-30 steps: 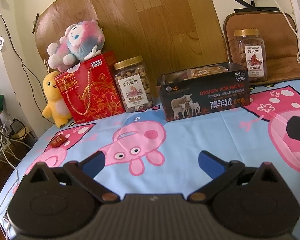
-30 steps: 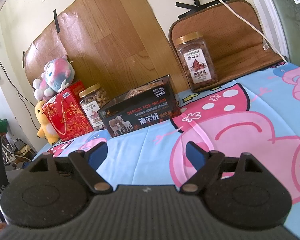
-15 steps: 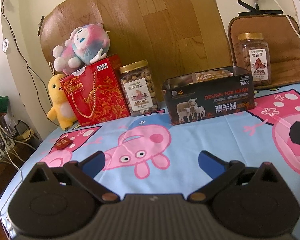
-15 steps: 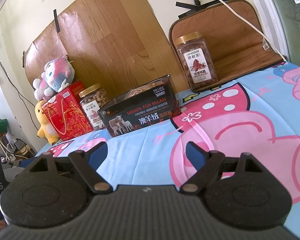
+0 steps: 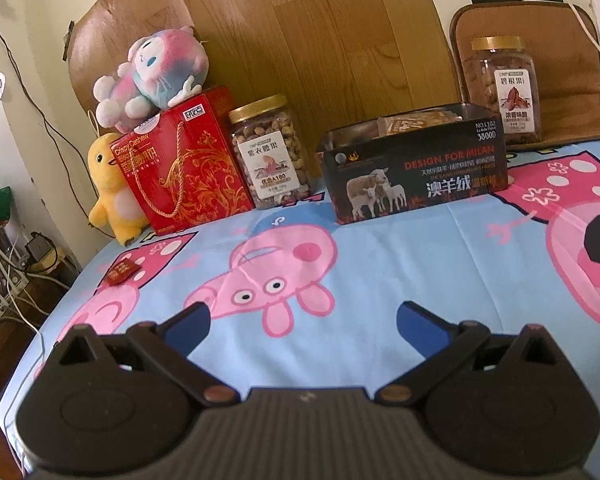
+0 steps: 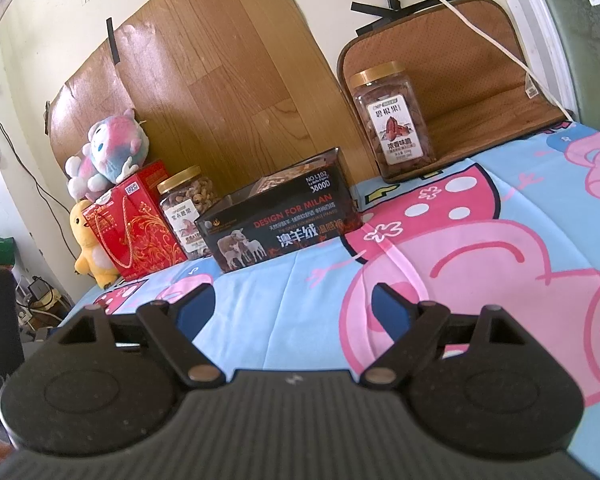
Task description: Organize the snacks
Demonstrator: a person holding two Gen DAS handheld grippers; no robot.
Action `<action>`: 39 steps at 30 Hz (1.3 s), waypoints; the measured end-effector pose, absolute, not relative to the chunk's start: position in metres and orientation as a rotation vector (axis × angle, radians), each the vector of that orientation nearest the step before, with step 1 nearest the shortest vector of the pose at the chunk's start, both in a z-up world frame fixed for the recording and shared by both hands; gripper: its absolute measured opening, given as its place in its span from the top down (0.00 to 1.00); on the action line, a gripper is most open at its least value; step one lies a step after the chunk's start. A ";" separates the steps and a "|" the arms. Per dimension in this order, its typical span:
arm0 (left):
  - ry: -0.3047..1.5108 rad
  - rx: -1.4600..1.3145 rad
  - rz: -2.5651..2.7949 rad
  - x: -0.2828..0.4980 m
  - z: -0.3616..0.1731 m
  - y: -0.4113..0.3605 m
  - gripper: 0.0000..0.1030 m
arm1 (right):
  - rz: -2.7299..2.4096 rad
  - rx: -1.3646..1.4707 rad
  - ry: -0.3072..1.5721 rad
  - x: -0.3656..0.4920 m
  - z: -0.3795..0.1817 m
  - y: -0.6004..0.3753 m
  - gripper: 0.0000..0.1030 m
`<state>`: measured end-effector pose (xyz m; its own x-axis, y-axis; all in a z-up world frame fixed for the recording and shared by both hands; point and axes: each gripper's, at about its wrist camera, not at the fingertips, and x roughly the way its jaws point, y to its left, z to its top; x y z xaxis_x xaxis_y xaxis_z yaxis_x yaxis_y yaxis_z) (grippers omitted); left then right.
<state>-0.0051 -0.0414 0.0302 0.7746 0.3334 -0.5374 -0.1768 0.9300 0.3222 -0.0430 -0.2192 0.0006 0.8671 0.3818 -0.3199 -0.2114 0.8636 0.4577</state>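
Cartoon-pig cloth (image 5: pixel 400 248) covers the worktop, where two nut jars stand, one (image 5: pixel 270 152) just beside the red gift box (image 5: pixel 180 168) and one (image 5: pixel 504 88) behind the open black tin (image 5: pixel 416 176), plus one small red packet (image 5: pixel 121 271) at the left edge. Two plush toys (image 5: pixel 152 76) (image 5: pixel 110 188) crowd the box; both the left hand-held gripper (image 5: pixel 302 320) and right hand-held gripper (image 6: pixel 292 300) hang with fingers apart, empty.

Along the back edge of the cartoon-pig-printed blue bed sheet (image 5: pixel 380 264) stood a row. At the back left corner sat a yellow plush duck (image 5: pixel 108 188), with a red cardboard gift box (image 5: pixel 184 168) just to its right and a pink-and-blue plush toy (image 5: pixel 152 76) on top. Next came a clear plastic nut jar with a gold lid (image 5: pixel 270 152), then an open black metal tin (image 5: pixel 416 172) with packets inside. A second gold-lidded clear jar (image 5: pixel 504 88) stood behind, to its right, on a brown mat (image 6: pixel 476 120). A small red packet (image 5: pixel 121 271) lay near the left edge.
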 end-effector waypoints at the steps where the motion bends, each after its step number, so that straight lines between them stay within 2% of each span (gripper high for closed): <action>1: 0.628 0.262 0.278 -0.005 0.030 -0.041 0.00 | 0.320 0.425 0.417 -0.043 0.000 -0.219 0.15; 39: 0.702 0.213 0.195 -0.002 0.026 -0.041 0.00 | 0.322 0.423 0.423 -0.042 -0.002 -0.217 0.15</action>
